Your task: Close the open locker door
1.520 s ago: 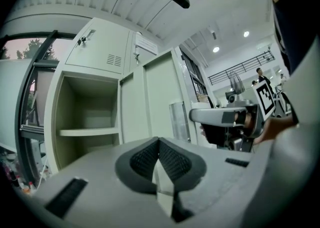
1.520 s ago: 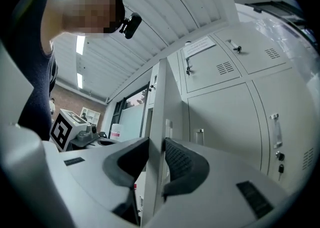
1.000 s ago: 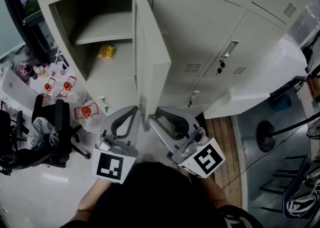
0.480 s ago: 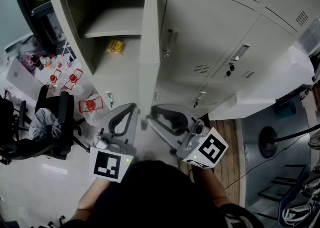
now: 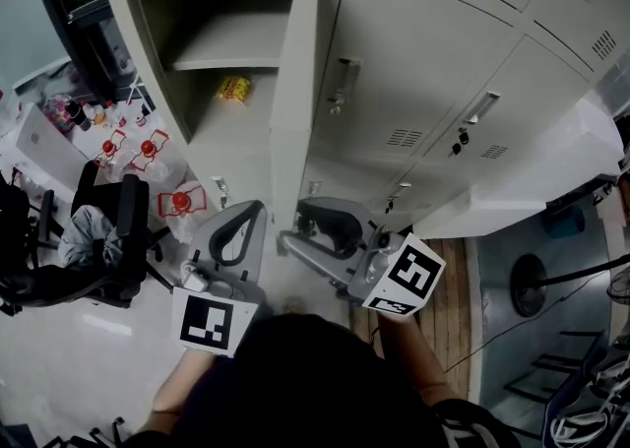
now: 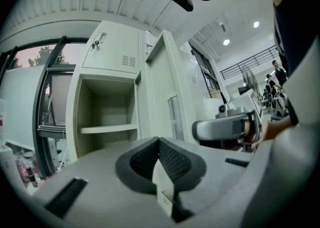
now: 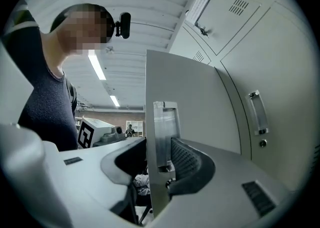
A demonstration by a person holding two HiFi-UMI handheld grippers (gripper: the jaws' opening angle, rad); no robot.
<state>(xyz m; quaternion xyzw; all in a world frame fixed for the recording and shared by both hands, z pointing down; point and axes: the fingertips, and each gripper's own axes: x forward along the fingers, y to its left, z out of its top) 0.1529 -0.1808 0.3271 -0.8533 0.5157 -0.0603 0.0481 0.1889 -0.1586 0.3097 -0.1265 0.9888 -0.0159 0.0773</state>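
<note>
Pale grey steel locker door (image 5: 293,92): stiff, probably light-swinging; push its free edge. Right gripper (image 5: 297,226) jaws opening astride it; left gripper (image 6: 159,144) closed, empty.

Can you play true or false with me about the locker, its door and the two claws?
1. The locker door is shut all the way. False: the door stands open, sticking out toward the person.
2. A yellow packet lies inside the open locker. True.
3. The right claw has nothing between its jaws. False: the door's edge stands between them, and the jaws are opening.
4. The left claw has its jaws together with nothing in them. True.
</note>
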